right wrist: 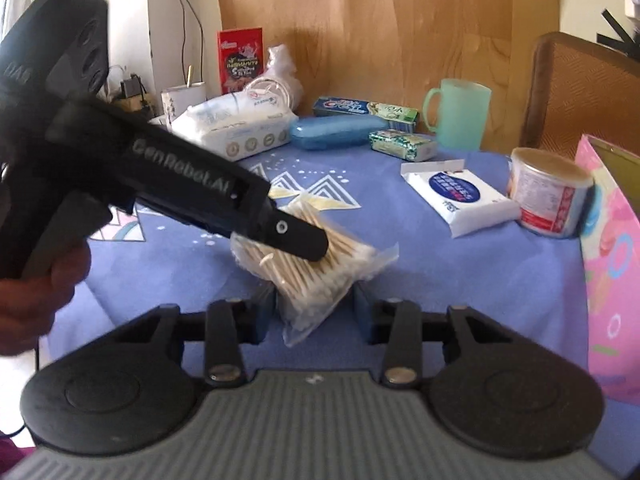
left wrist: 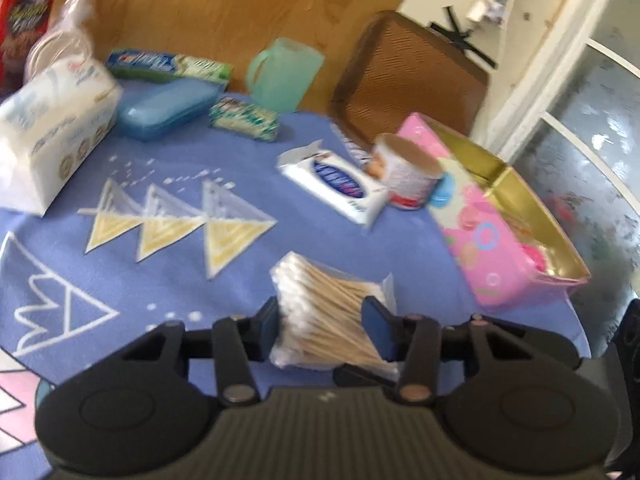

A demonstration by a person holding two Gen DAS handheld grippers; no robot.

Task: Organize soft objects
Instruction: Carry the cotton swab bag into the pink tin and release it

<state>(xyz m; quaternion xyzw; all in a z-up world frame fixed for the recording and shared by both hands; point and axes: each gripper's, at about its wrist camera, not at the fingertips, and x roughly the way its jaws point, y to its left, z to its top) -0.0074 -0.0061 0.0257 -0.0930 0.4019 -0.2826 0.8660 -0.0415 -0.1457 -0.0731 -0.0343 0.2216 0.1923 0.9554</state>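
Cotton swab bag (left wrist: 328, 316) clamped between left fingers (left wrist: 378, 330), right fingers (right wrist: 362, 306) spread around it.

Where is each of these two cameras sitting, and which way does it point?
Left wrist: rides on the left gripper, looking along its fingers at the cotton swab bag and pink box.
Right wrist: rides on the right gripper, facing the table's back wall; the person's left hand shows.
Shared: swab bag, green mug, wipes.
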